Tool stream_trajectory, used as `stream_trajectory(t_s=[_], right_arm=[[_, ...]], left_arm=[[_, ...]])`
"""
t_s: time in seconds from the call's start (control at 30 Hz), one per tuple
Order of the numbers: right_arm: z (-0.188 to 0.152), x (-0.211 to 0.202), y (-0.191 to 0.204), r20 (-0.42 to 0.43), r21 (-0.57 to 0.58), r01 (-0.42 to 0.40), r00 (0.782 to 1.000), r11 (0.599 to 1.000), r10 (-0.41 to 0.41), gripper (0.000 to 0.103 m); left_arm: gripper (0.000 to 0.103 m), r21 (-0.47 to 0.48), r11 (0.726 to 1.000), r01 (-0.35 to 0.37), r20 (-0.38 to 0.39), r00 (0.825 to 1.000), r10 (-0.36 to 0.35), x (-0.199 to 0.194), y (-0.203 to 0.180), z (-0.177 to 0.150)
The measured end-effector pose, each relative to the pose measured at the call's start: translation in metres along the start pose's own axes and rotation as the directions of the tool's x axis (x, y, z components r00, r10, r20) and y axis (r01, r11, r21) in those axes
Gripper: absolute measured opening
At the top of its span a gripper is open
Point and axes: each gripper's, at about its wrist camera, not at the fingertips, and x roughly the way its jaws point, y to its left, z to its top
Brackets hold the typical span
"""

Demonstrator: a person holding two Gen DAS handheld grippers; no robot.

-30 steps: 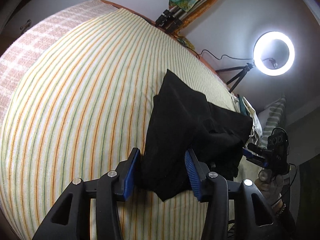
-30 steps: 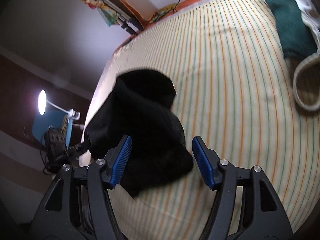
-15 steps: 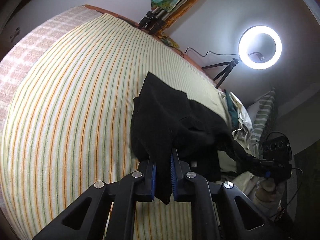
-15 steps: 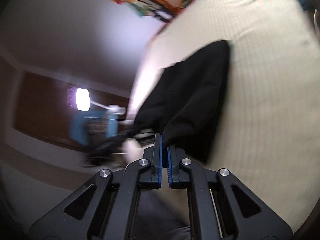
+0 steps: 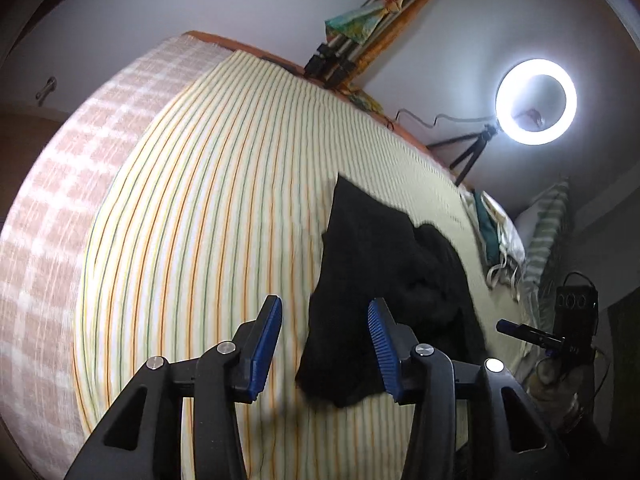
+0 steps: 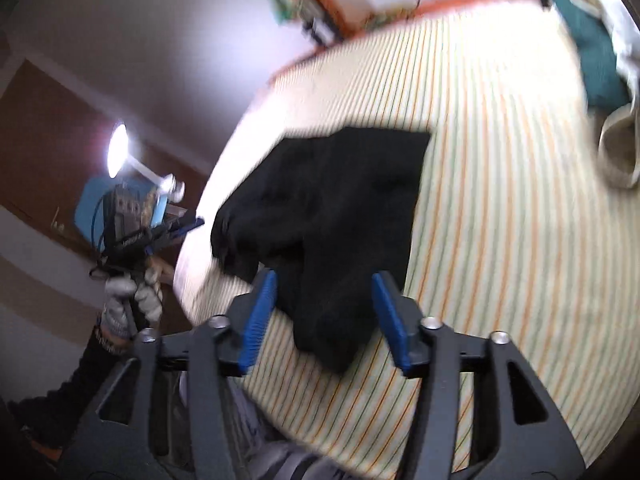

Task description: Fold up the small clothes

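A small black garment [image 5: 376, 276] lies rumpled on the striped bed sheet [image 5: 208, 216] near the bed's front edge; it also shows in the right wrist view [image 6: 336, 208]. My left gripper [image 5: 326, 346] is open, its right pad by the garment's near corner, holding nothing. My right gripper [image 6: 324, 316] is open, its jaws on either side of the garment's near end without gripping it. The right gripper shows at the right in the left wrist view [image 5: 536, 334], and the left gripper at the left in the right wrist view [image 6: 160, 236].
A pile of teal and white clothes [image 6: 596, 52] lies at the bed's far right corner. A lit ring light [image 5: 536, 102] on a tripod stands behind the bed. A checked cloth [image 5: 56, 216] covers the bed's left side. A striped pillow [image 5: 548, 232] sits at right.
Both grippers were shut on the black garment half a second ago; both have opened and let it go. The garment now lies on the sheet.
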Motion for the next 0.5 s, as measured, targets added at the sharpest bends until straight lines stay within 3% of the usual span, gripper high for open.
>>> stream_trajectory(t_s=[0.17,0.33,0.5], right_arm=[[0.041,0.011,-0.034,0.109,0.070,0.050,0.992,0.996,-0.057,0.058],[0.069,0.043,-0.059,0.127,0.164,0.002,0.992,0.986,-0.023,0.058],[0.074,0.069,-0.068,0.103,0.177,-0.029,0.995,0.984,0.010,0.058]], left_arm=[[0.048,0.058,0.998,0.000,-0.001,1.000,0.000,0.035,-0.023,0.046],[0.050,0.073,0.997,-0.002,-0.037,0.999,0.004,0.083,-0.032,0.083],[0.050,0.094,0.995,-0.016,-0.095,0.995,0.025,0.124,-0.031,0.091]])
